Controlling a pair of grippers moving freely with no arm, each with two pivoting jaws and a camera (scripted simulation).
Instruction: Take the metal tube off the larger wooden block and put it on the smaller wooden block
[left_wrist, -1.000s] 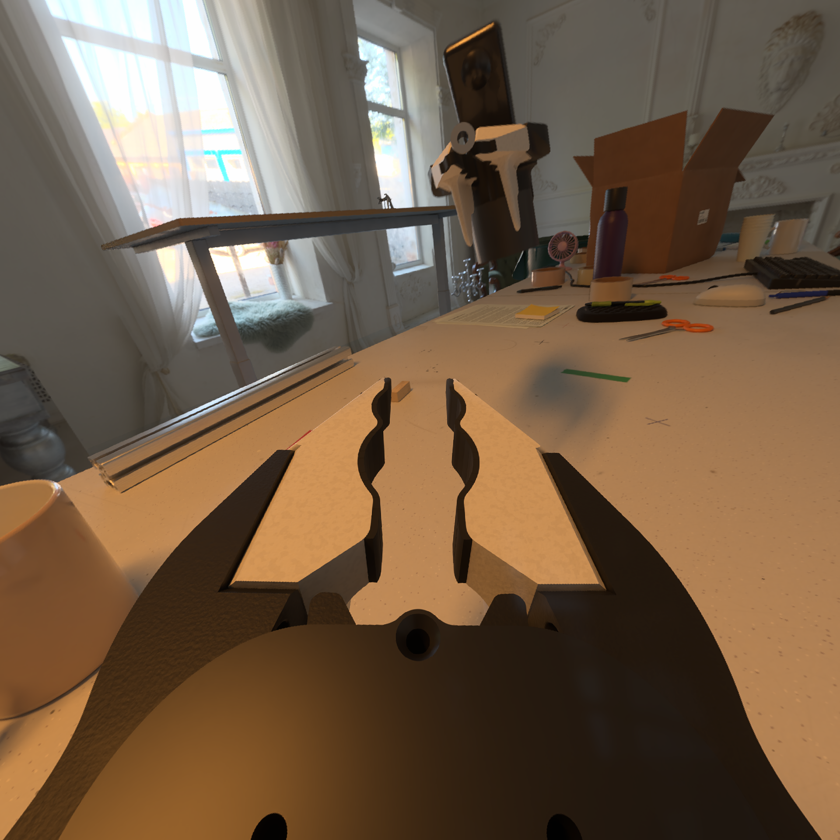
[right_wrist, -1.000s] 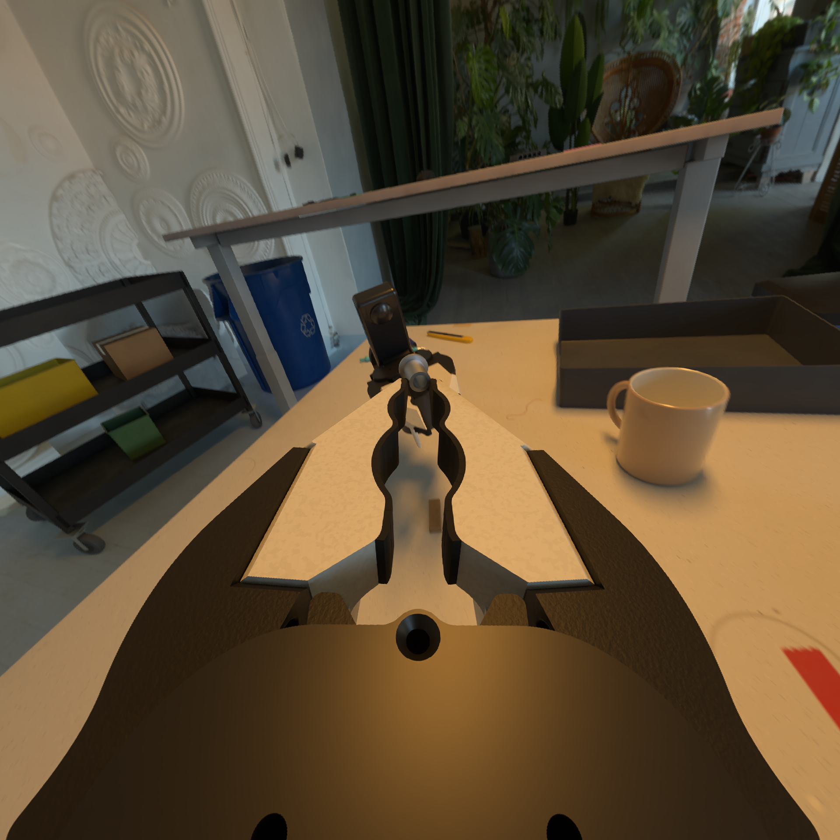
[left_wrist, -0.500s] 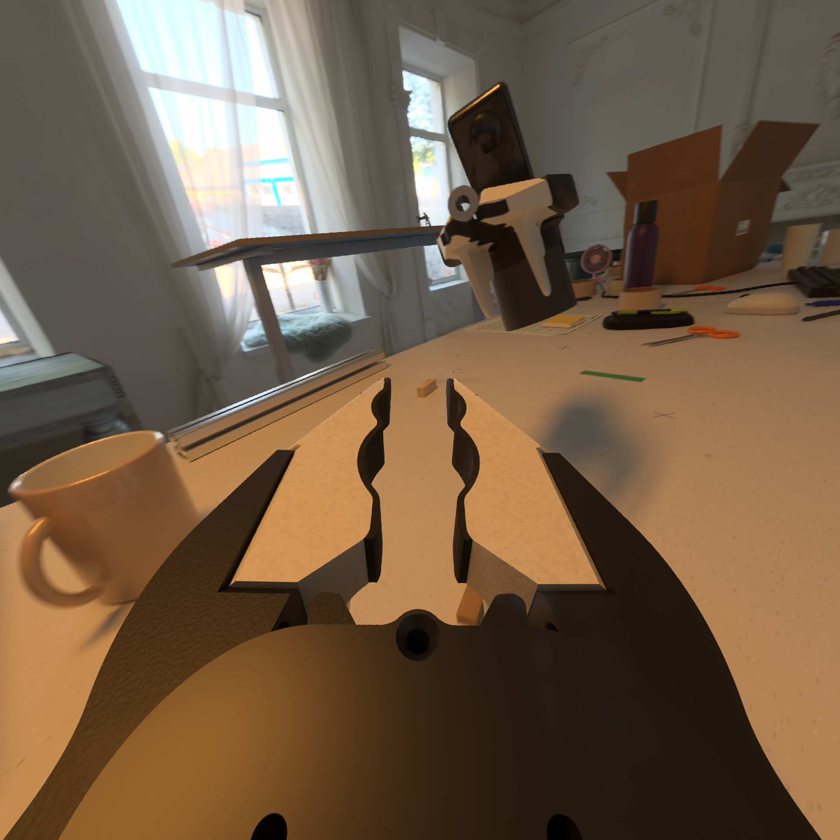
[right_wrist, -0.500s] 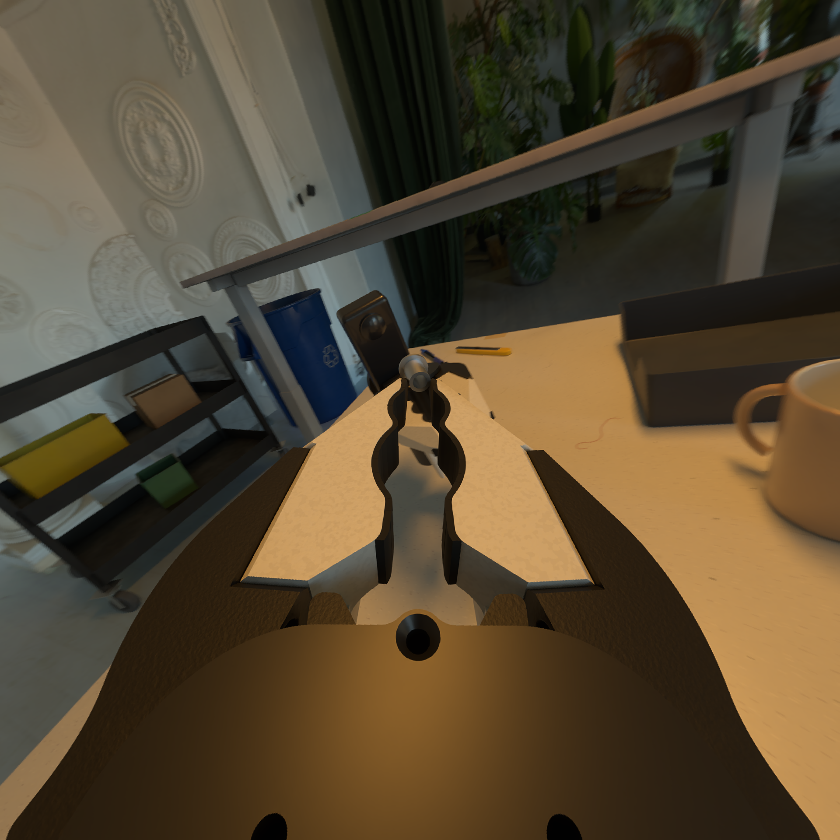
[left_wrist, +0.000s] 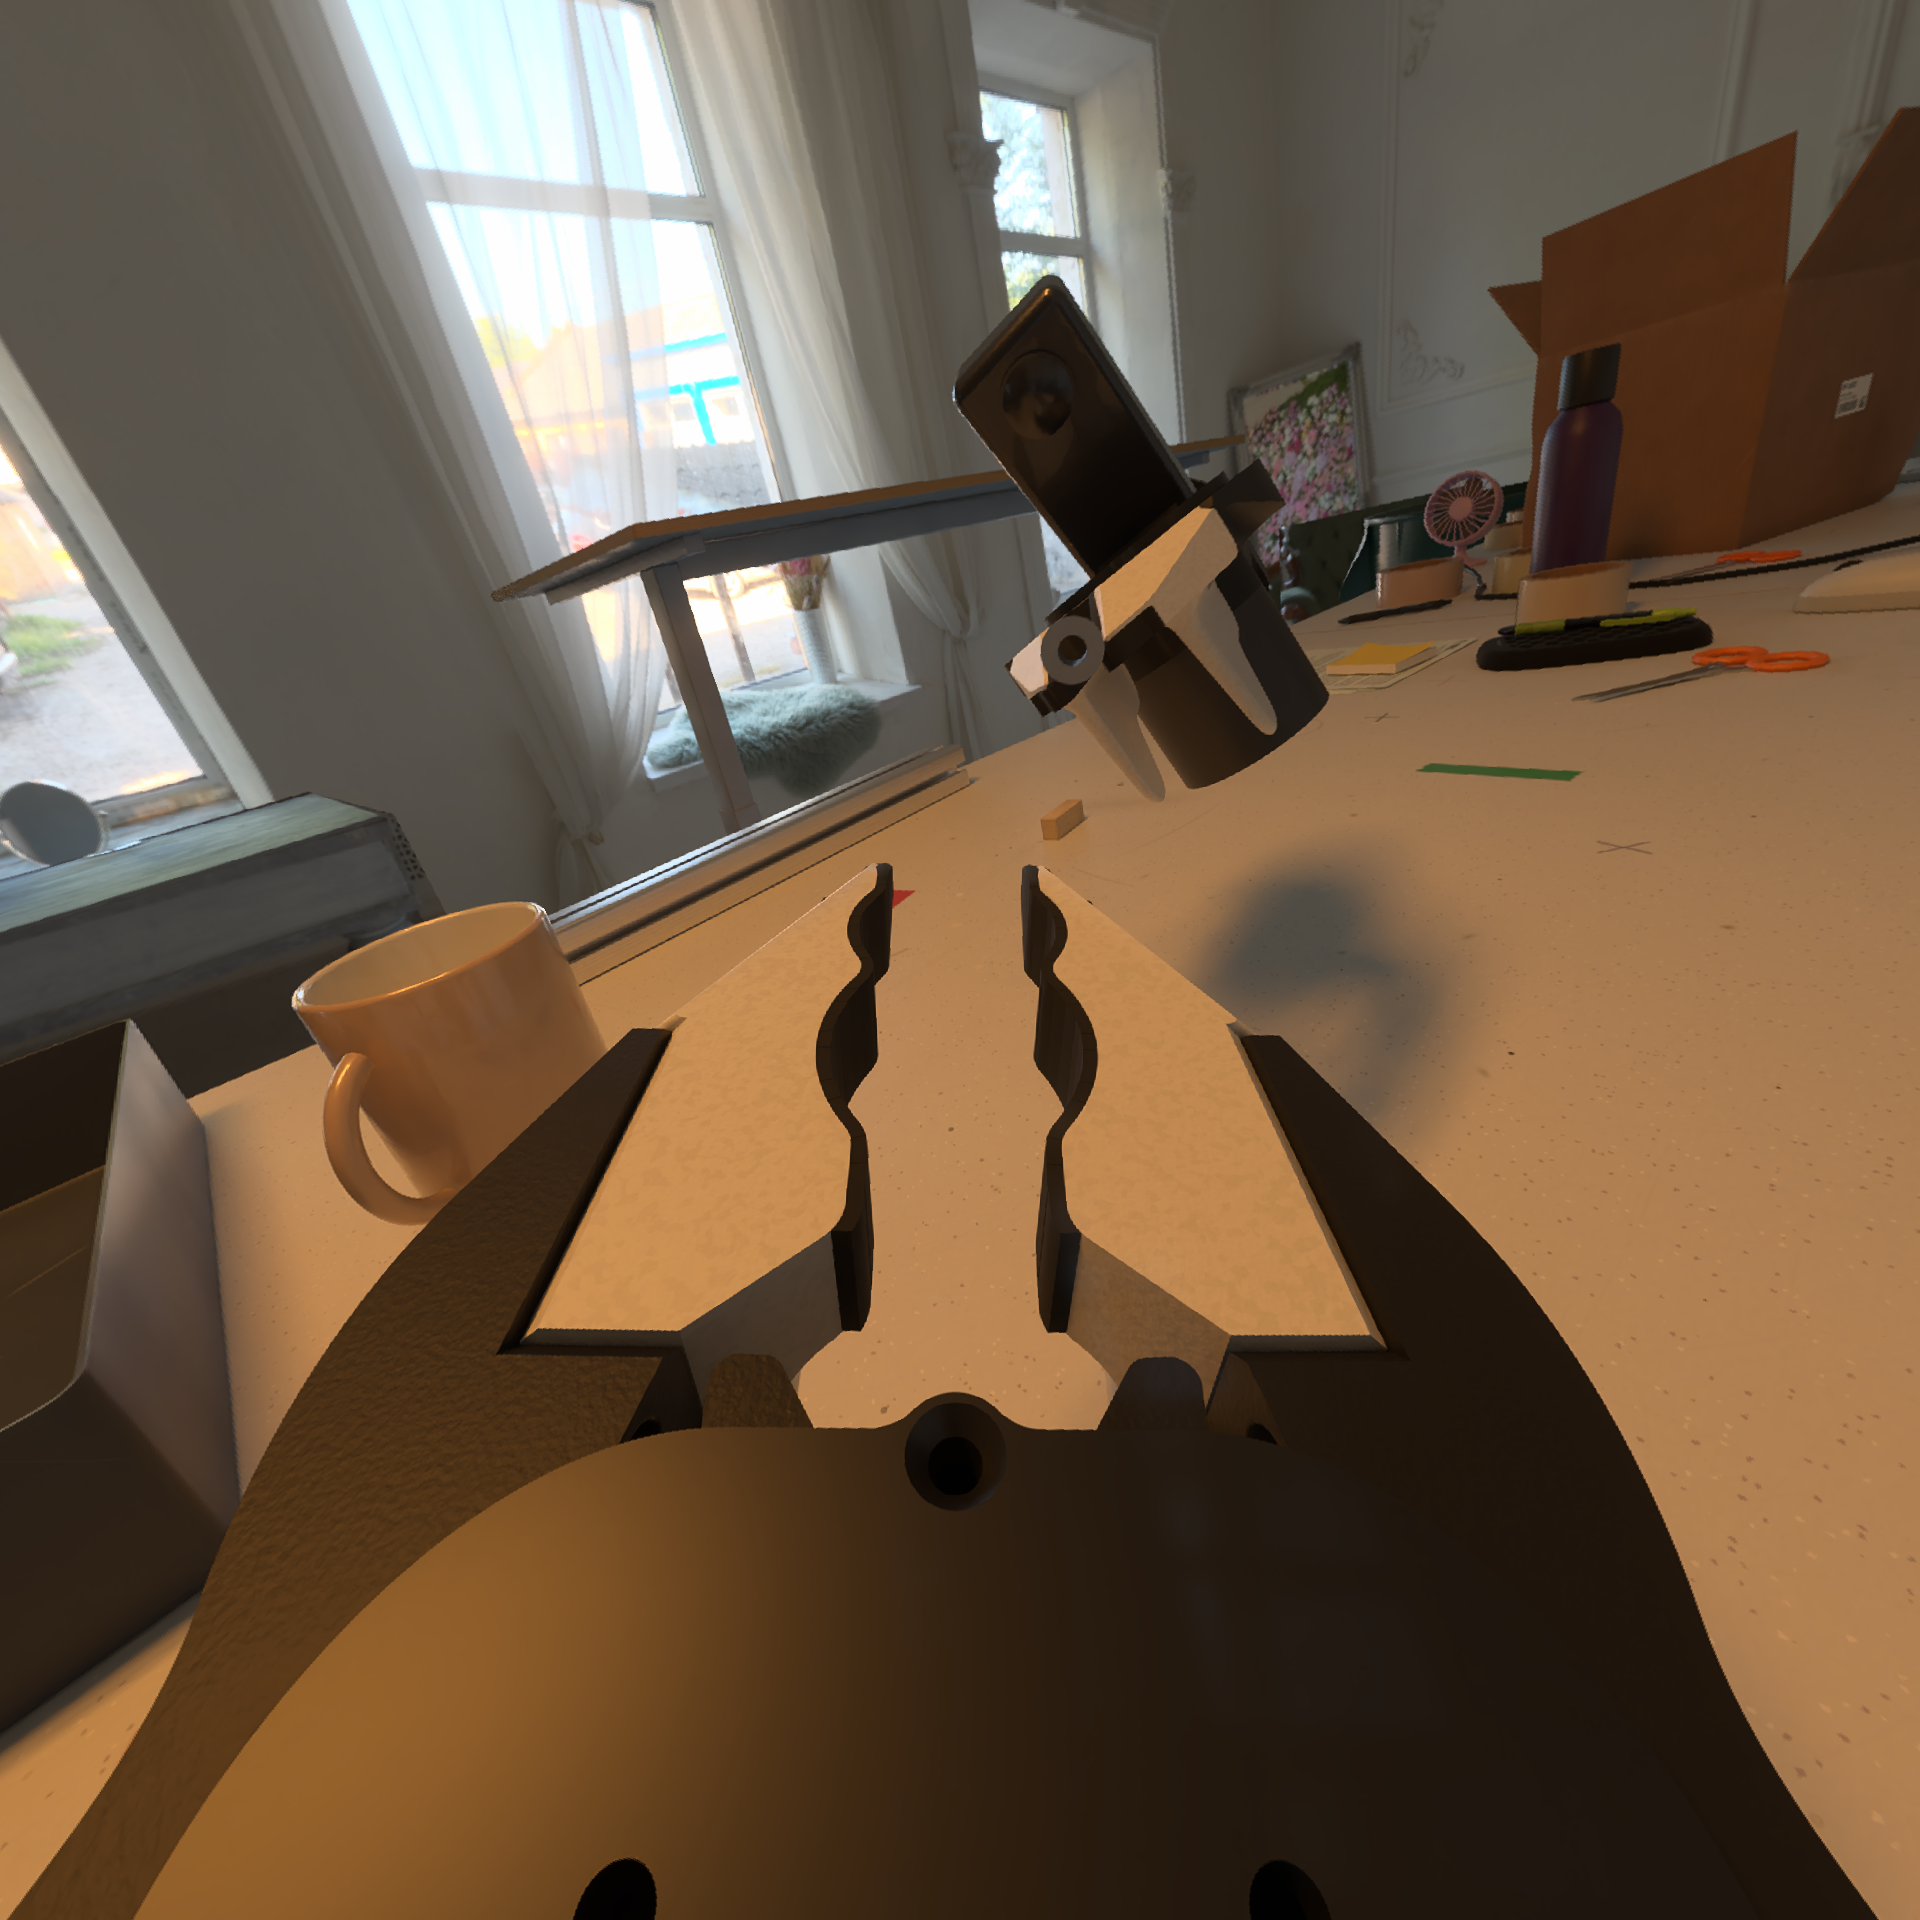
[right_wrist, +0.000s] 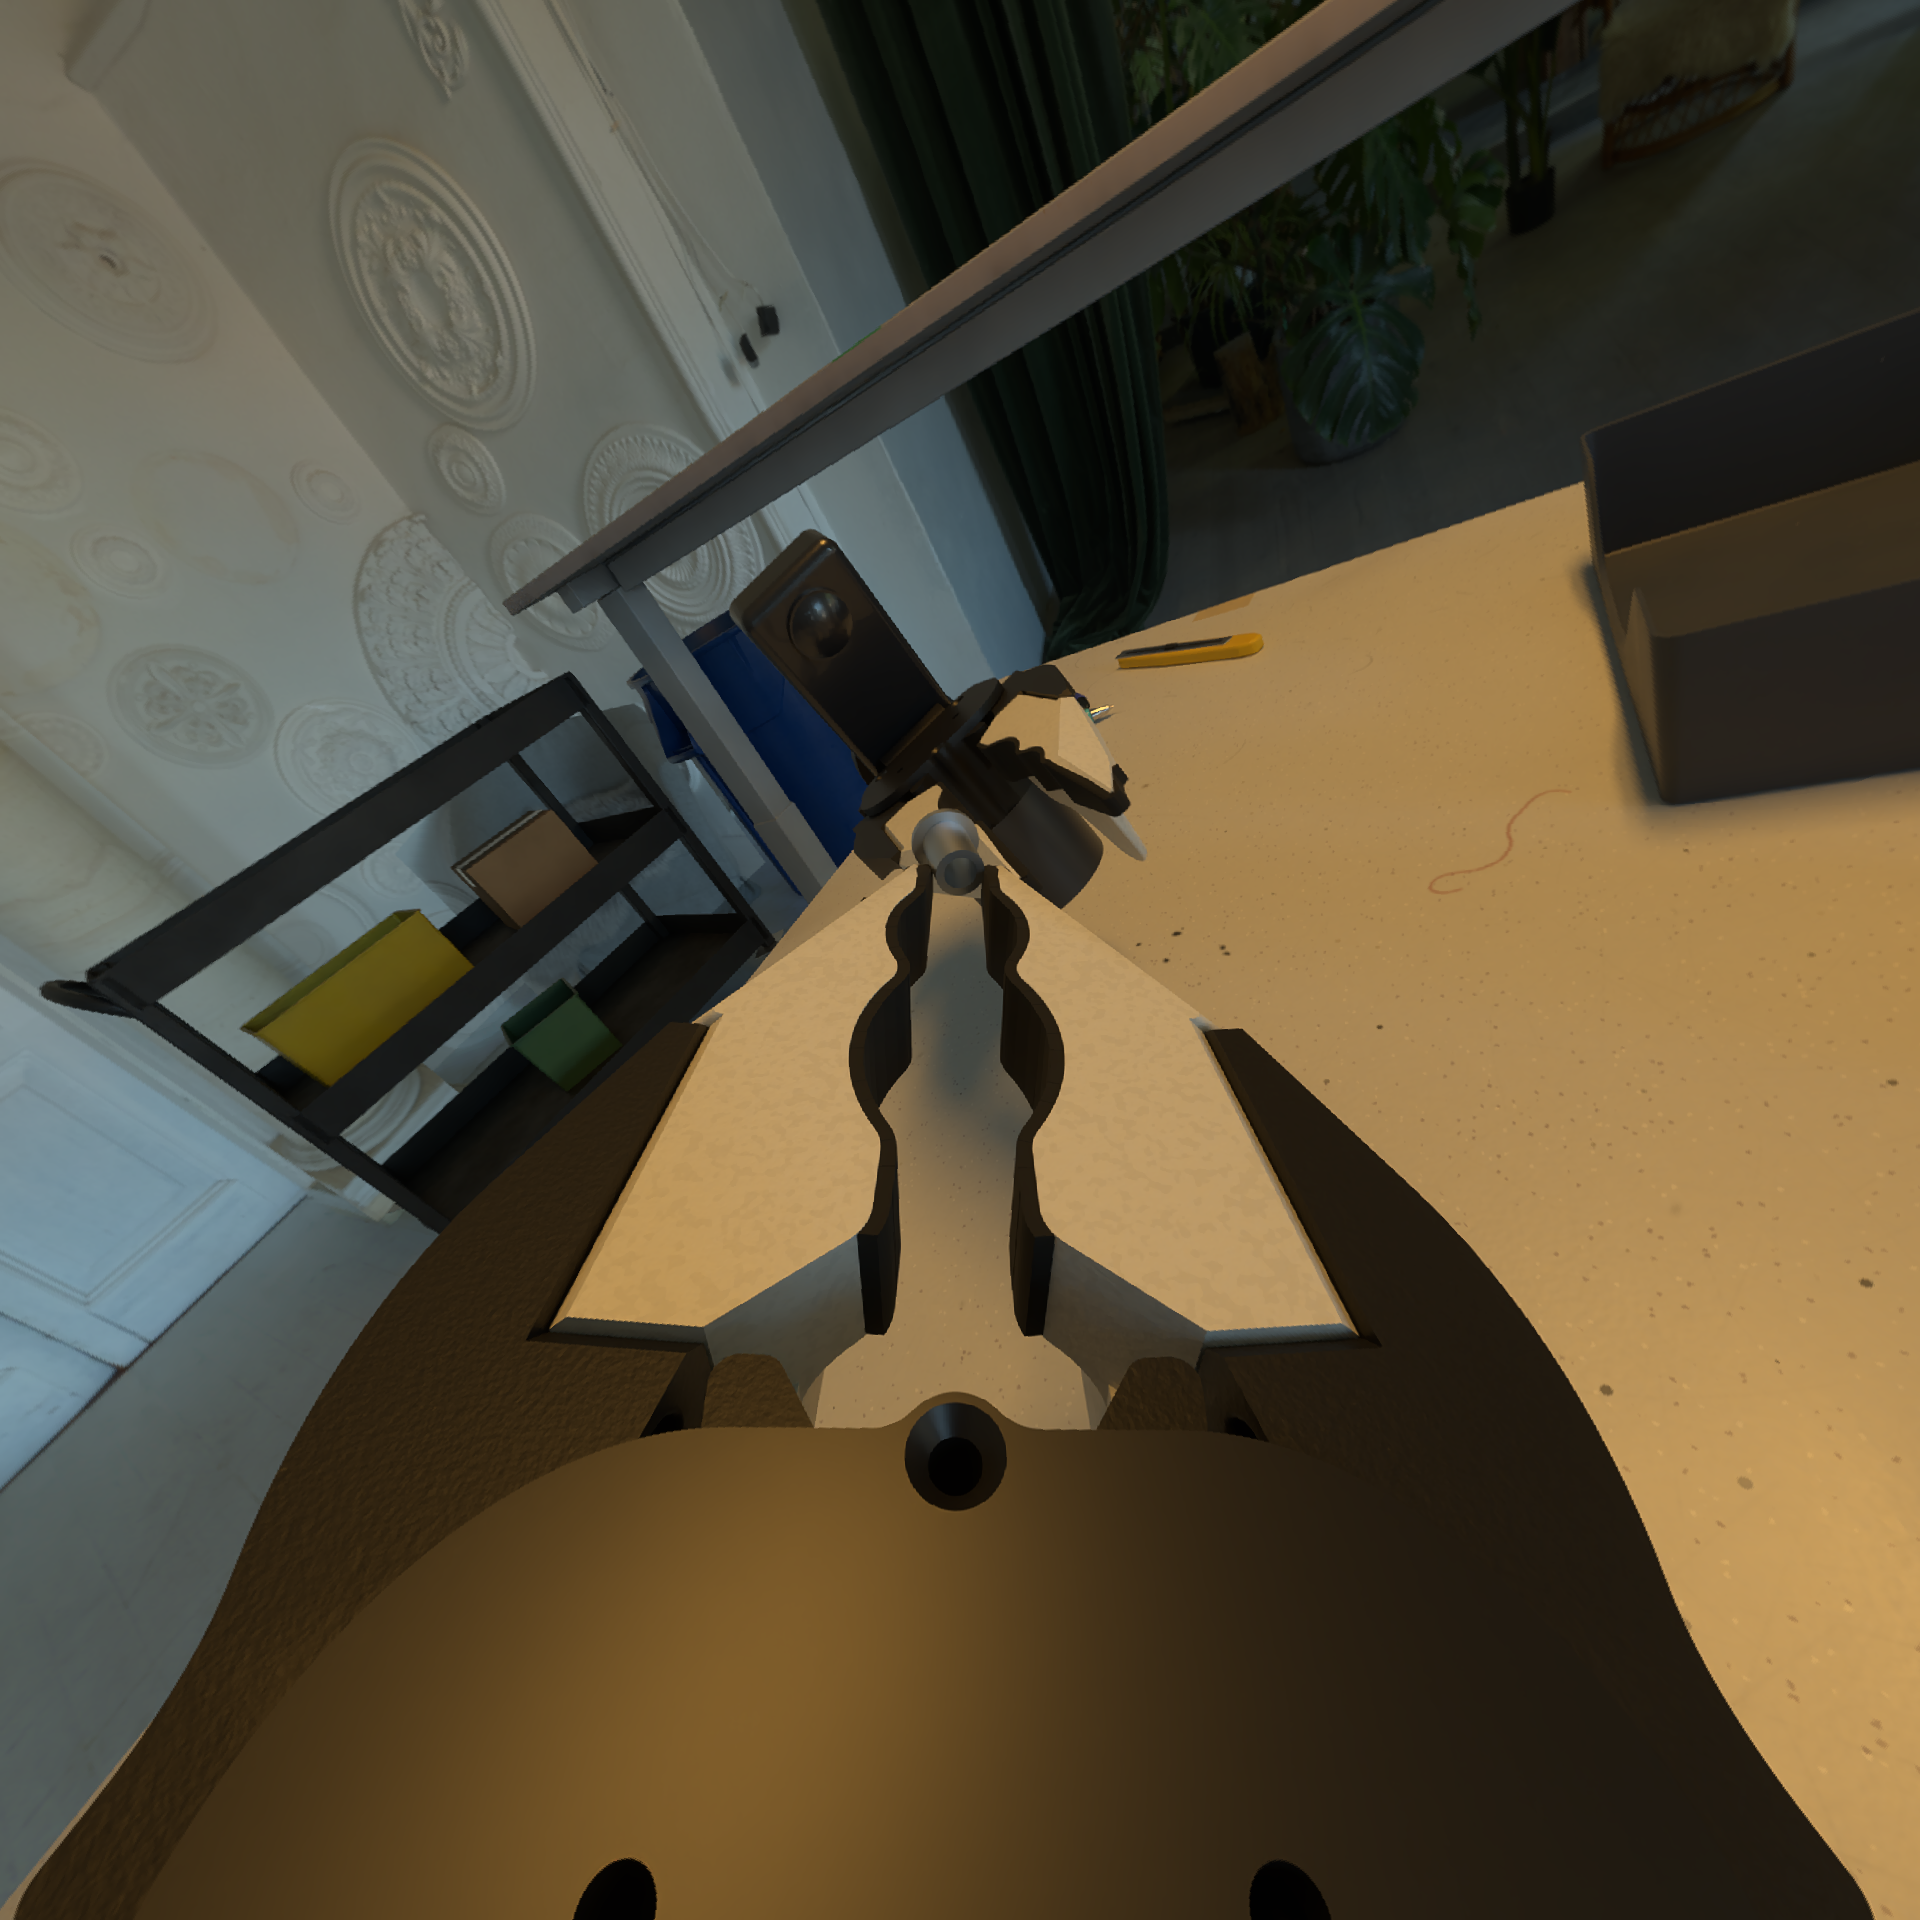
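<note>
My right gripper (right_wrist: 954, 883) is shut on the metal tube (right_wrist: 948, 844), which sticks out past its fingertips. In the left wrist view this gripper (left_wrist: 1101, 675) hangs tilted above the table, with the tube's ring-shaped end (left_wrist: 1070, 652) facing me. A small wooden block (left_wrist: 1062, 819) lies on the table (left_wrist: 1558, 1039) just below and left of it. My left gripper (left_wrist: 956, 883) is open and empty, low over the table, short of that block. It also shows in the right wrist view (right_wrist: 997, 790), beyond the tube. The other wooden block is not in view.
A cream mug (left_wrist: 447, 1039) and a dark box (left_wrist: 94, 1299) stand left of my left gripper. A metal rail (left_wrist: 790, 831) runs along the far table edge. A cardboard box (left_wrist: 1714, 364), a bottle (left_wrist: 1574, 457) and scissors (left_wrist: 1714, 665) sit far right. A dark tray (right_wrist: 1766, 665) and a yellow knife (right_wrist: 1190, 651) lie ahead.
The right gripper has tilted over and come lower with the tube, closer to the small block. The left gripper has drawn back and turned, bringing the mug and dark box into view.
</note>
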